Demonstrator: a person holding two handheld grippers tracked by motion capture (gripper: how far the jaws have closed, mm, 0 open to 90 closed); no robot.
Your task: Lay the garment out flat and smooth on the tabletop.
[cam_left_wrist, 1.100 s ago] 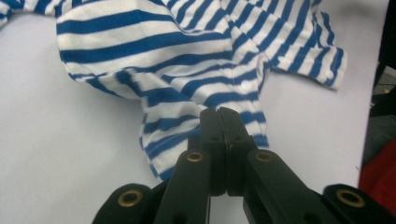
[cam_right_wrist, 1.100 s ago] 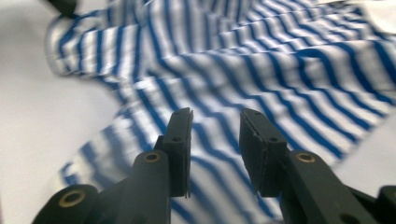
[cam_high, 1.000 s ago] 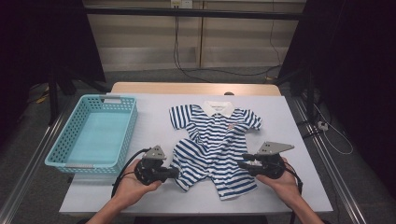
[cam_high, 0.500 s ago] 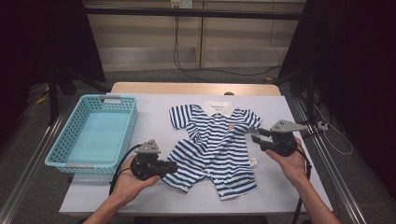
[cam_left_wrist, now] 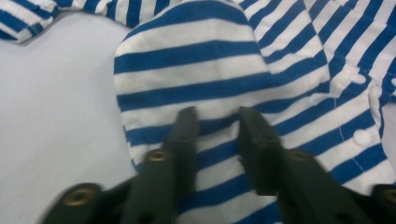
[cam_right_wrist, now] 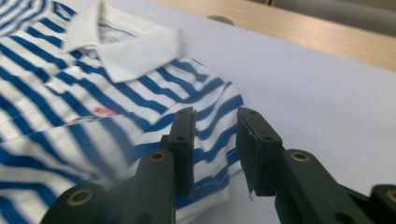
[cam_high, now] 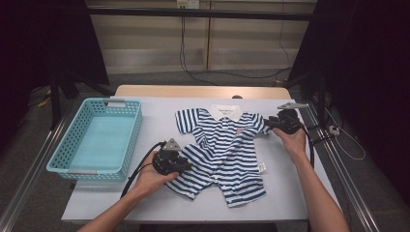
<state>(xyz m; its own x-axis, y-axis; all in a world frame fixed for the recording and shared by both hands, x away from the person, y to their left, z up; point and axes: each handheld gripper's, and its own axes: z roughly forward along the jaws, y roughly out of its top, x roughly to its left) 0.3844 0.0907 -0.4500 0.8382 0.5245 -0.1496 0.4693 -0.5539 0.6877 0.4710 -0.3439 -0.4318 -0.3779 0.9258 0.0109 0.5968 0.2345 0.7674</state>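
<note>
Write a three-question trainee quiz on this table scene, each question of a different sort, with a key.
1. True or false: the striped baby romper lies inside the turquoise basket.
2. Which part of the romper does the right hand-held gripper point at? A) the white collar B) a short sleeve C) a leg end
3. Fill in: the left hand-held gripper has its jaws over the romper's folded-over ____ cloth.

Key:
1. False; it lies spread on the white table, beside the basket.
2. B; in the right gripper view the sleeve lies at the jaws.
3. Striped; whether the pads pinch it cannot be told.
</note>
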